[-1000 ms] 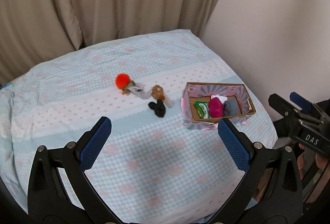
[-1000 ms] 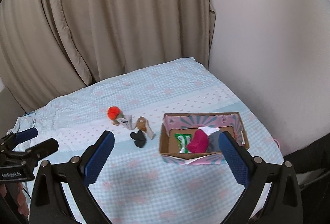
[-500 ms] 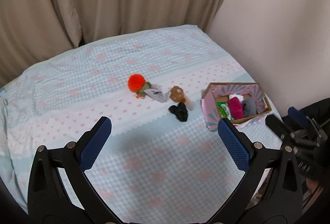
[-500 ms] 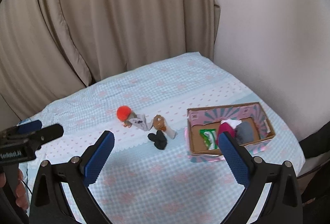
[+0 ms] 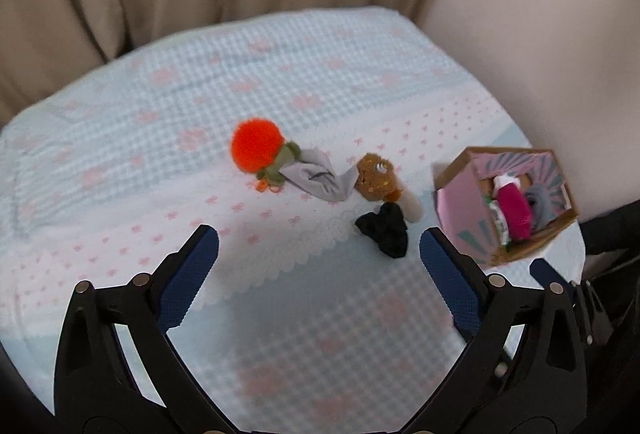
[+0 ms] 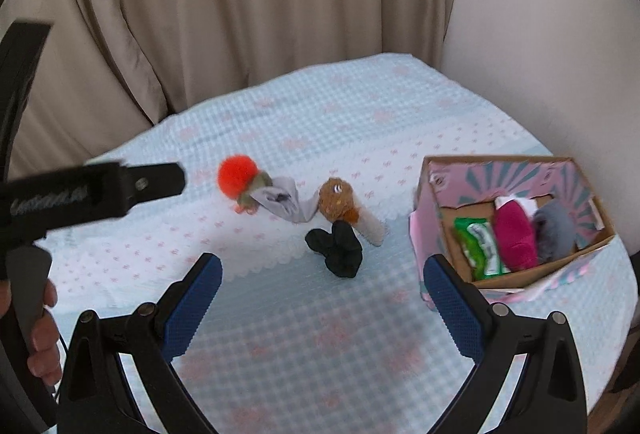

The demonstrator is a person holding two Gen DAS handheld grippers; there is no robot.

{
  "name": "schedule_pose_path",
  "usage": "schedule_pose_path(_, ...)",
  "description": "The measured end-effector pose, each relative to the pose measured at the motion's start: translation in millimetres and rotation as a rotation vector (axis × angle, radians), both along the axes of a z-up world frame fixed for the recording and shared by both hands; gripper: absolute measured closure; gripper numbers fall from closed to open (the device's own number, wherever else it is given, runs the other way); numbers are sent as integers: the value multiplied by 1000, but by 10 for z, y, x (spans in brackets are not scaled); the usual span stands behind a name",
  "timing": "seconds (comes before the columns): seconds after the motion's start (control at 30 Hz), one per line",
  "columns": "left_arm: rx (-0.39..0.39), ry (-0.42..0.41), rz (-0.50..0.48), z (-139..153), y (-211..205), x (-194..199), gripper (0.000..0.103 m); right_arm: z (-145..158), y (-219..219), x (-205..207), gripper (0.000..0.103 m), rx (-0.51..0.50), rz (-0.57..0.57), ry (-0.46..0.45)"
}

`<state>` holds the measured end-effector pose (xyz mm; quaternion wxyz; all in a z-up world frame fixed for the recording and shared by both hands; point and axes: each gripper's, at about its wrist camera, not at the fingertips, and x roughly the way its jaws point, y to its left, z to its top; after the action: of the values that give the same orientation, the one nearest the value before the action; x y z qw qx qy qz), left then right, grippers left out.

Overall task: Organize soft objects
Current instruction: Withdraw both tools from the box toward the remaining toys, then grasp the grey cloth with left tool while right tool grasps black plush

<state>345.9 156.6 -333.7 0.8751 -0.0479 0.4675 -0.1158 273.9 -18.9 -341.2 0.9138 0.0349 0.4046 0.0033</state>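
On the blue checked bedspread [image 5: 320, 314] lie an orange pom-pom toy [image 5: 255, 150] [image 6: 237, 176], a grey cloth [image 5: 316, 181] [image 6: 282, 200], a brown plush [image 5: 375, 177] [image 6: 337, 199] and a black sock [image 5: 386, 230] [image 6: 338, 244]. A pink cardboard box [image 5: 460, 206] [image 6: 430, 194] at the right holds a green packet [image 6: 482, 242], a magenta roll [image 6: 516, 236] and a grey roll [image 6: 554, 230]. My left gripper [image 5: 319, 246] hangs open above the bed, short of the pile. My right gripper [image 6: 322, 276] is open too, with the black sock between its fingers' lines, farther off.
Beige curtains [image 6: 240, 2] hang behind the bed and a pale wall [image 6: 540, 34] closes the right side. The left gripper's body and the hand holding it [image 6: 40, 330] fill the left of the right wrist view. The bed edge runs just right of the box.
Both grippers have moved forward and lower toward the pile; the toys and box appear larger. The objects themselves have not shifted.
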Motion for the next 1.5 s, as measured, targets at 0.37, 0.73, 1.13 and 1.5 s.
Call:
schedule_pose_path(0.37, -50, 91, 17, -1250, -323, 831, 14, -1035, 18, 560, 3, -57, 18, 17)
schedule_pose_path(0.73, 1, 82, 28, -1713, -596, 1257, 26, -1622, -95, 944, 17, -32, 49, 53)
schedule_pose_path(1.13, 9, 48, 37, -1700, -452, 1384, 91, -1700, -38, 1165, 71, -38, 80, 56)
schedule_pose_path(1.5, -18, 18, 11, -1466, -386, 1150, 95, -1527, -14, 1145, 76, -21, 76, 52)
